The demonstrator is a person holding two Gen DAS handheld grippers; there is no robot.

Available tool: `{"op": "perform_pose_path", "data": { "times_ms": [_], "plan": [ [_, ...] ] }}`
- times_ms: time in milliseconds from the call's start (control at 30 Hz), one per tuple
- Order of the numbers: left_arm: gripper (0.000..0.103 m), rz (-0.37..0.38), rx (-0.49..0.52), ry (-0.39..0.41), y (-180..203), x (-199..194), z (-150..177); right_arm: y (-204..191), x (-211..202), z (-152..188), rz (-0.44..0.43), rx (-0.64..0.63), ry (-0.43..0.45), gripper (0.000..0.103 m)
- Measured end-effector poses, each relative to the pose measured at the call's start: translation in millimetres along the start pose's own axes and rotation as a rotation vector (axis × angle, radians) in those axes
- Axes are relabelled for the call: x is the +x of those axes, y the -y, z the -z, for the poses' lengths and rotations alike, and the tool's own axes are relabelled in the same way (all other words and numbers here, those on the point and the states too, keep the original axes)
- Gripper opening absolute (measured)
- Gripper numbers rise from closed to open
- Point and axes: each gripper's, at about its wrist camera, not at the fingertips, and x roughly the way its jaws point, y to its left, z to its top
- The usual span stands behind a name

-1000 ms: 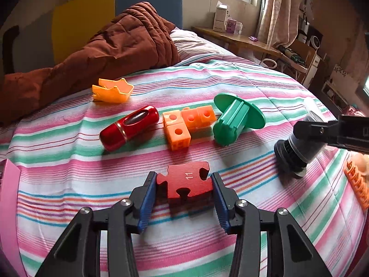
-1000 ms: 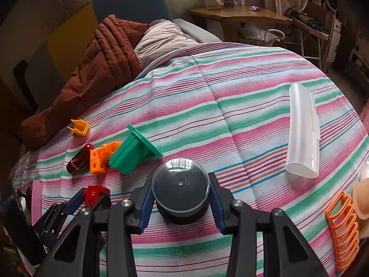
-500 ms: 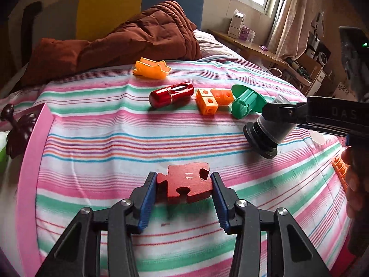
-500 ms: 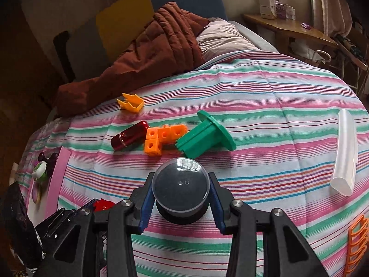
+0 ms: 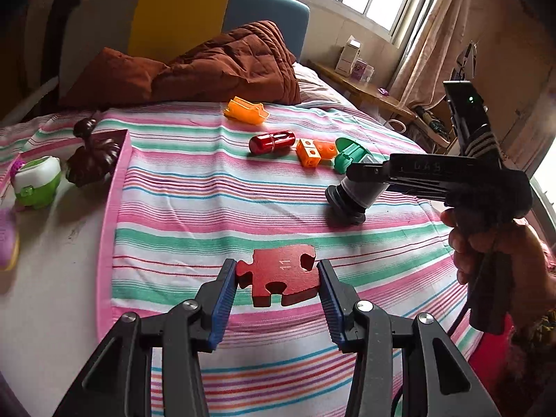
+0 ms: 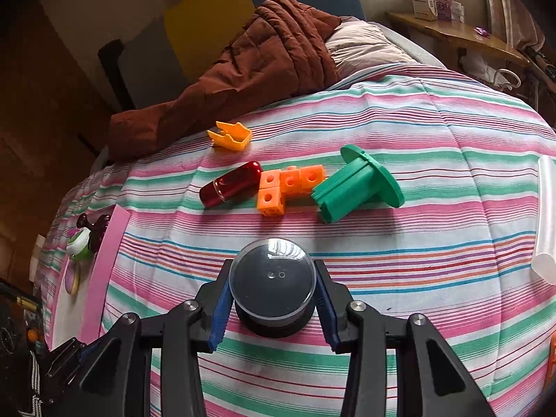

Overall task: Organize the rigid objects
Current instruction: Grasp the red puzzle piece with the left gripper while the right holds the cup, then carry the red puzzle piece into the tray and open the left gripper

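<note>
My left tool (image 5: 278,279) is clamped on the red puzzle piece (image 5: 283,274), which lies flat between the blue pads and carries the number 11. My right tool (image 6: 272,285) is clamped on a dark cylinder with a clear domed cap (image 6: 272,278); its long axis points along the tool, away from me.

The relation that matters now: the pink-rimmed tray (image 5: 114,208) lies to the left of both tools, at the edge of the striped bed (image 5: 208,187). In it I see a green and white toy (image 5: 34,180) and a dark brown figure (image 5: 92,156). My left tool is the nearer one to this tray, so I judge that the puzzle piece should go there first, and the right tool follows.

The tray is cut off at the left border, so I cannot tell how much free room it has. A purple thing (image 5: 7,239) in it is blurred. The base of the cylinder is hidden behind its cap in the right wrist view.
</note>
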Motion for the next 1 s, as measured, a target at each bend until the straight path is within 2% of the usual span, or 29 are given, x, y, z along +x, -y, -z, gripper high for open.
{"op": "perform_pose_path", "data": {
  "times_ms": [200, 400, 533, 767, 1000],
  "plan": [
    [0.047, -0.022, -0.030, 0.055, -25, -39, 1, -20, 2, 5, 0.002, -0.078, 0.015, 0.043],
    [0.047, -0.101, -0.118, 0.079, -75, -59, -5, -34, 1, 8, 0.016, -0.131, 0.038, 0.043],
    [0.047, -0.147, -0.187, 0.048, -111, -54, -9, -33, -1, 7, 0.010, -0.120, 0.058, 0.043],
    [0.047, -0.235, -0.229, -0.054, -150, -27, -15, -31, -3, 7, 0.004, -0.110, 0.072, 0.043],
    [0.047, -0.277, -0.290, -0.037, -173, -20, -24, -33, -2, 7, 0.008, -0.125, 0.076, 0.043]
  ]
}}
